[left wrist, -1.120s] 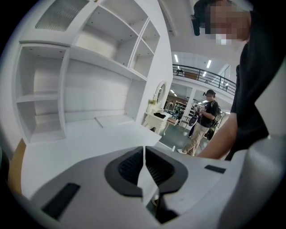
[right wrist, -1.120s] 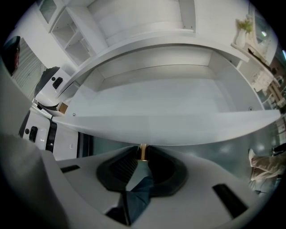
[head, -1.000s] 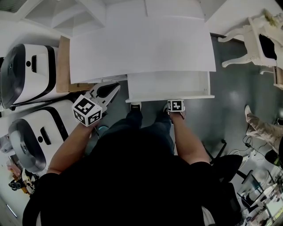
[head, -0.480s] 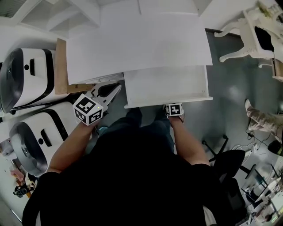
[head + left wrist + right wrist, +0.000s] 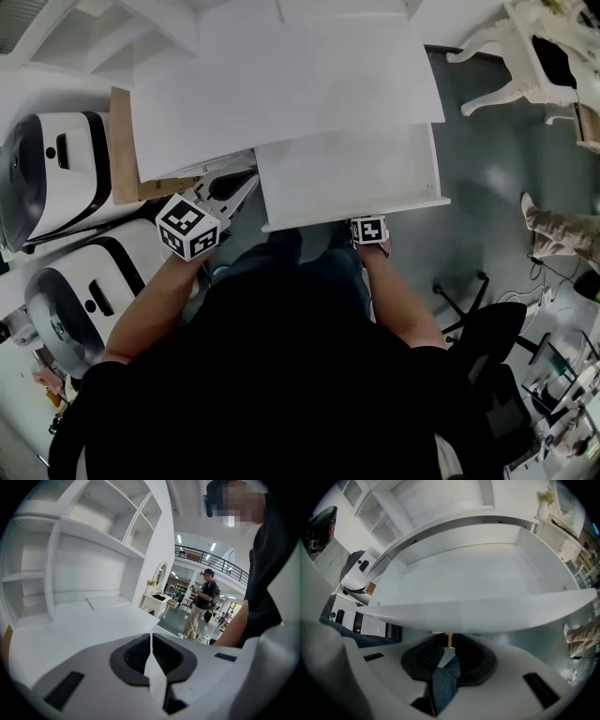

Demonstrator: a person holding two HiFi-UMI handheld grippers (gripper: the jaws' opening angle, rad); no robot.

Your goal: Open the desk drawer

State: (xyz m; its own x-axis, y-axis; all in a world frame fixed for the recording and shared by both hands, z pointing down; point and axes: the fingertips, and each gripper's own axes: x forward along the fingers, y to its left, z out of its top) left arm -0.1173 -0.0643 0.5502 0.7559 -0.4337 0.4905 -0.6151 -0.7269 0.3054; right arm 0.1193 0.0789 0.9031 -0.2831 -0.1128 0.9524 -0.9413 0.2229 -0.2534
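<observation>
One broad white table (image 5: 281,94) fills the top of the head view. Its drawer (image 5: 347,173) stands pulled out from under the front edge, its front lip just beside the person's legs. Grey floor (image 5: 487,187) lies open to its right. Left tool (image 5: 151,644), jaws together on nothing, hangs beside the drawer's left side. Right tool (image 5: 450,646) pinches the small brass knob (image 5: 450,640) under the front lip.

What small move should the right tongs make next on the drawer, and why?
Probably one short, gentle pull straight toward the person. The right tongs are shut on the brass knob under the drawer front, and the drawer is already far out, so its stop may be near.
</observation>
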